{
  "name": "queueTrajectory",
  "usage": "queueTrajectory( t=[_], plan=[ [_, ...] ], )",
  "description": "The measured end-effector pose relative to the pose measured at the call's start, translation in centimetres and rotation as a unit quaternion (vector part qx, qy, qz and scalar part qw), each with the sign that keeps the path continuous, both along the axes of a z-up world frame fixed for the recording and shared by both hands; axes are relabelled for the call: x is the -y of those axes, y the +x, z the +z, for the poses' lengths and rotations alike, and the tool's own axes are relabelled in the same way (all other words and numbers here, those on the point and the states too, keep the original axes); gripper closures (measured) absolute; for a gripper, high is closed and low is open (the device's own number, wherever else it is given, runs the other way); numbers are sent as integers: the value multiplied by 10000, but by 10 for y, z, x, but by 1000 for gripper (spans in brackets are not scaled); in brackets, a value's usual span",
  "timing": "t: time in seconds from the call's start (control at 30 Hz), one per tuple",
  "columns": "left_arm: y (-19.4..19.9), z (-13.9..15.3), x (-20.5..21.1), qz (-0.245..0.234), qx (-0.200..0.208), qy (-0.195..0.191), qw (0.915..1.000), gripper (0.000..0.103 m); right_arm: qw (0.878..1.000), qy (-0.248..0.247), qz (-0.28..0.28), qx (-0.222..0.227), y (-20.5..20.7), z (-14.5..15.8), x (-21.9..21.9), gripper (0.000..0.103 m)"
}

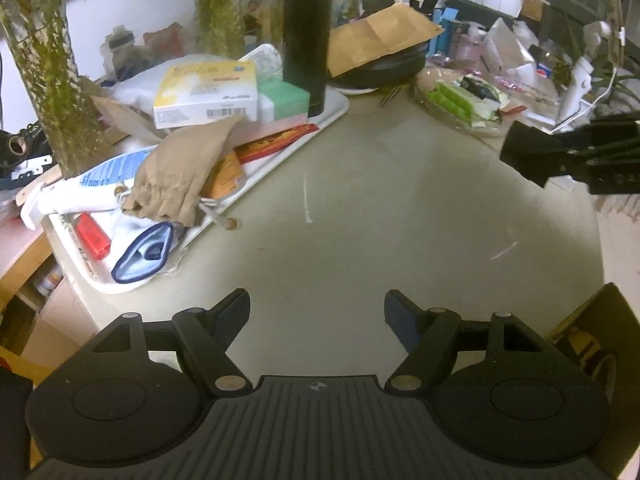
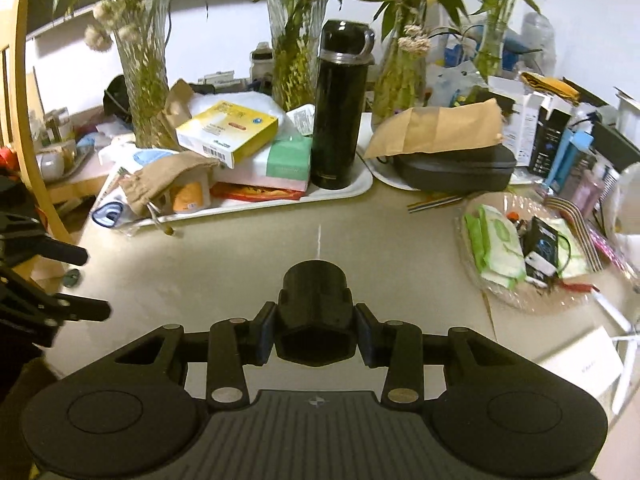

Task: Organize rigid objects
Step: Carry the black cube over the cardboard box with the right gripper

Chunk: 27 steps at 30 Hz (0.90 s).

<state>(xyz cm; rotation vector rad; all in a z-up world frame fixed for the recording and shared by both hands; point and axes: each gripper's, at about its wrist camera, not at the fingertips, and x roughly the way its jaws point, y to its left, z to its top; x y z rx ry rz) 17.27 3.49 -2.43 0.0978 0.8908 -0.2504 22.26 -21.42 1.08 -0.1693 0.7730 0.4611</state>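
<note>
My right gripper (image 2: 316,338) clamps a black hexagonal-socket cap (image 2: 315,312) above the bare table (image 2: 400,248), while my left gripper (image 1: 317,314) hangs open, empty.

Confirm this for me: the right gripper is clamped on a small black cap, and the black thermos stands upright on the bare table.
Wrong on one point. The right wrist view shows the black thermos upright on the white tray, not the bare table. The right gripper does clamp the small black cap.

Left gripper (image 1: 317,312): 2 fingers spread apart, nothing between them. Right gripper (image 2: 315,332): 2 fingers closed on a black cap (image 2: 315,312) held between its pads.
</note>
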Motion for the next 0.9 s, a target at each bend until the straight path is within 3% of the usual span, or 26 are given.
queueTrajectory(
  t=[0.37, 0.9],
  plan=[
    [-7, 11, -3, -24, 311, -335, 9990, 29, 9985, 463, -282, -17, -64, 26, 27, 59],
    [-32, 28, -5, 110, 612, -439, 9971, 29, 9949, 628, -786, -60, -117, 16, 66, 59]
  ],
)
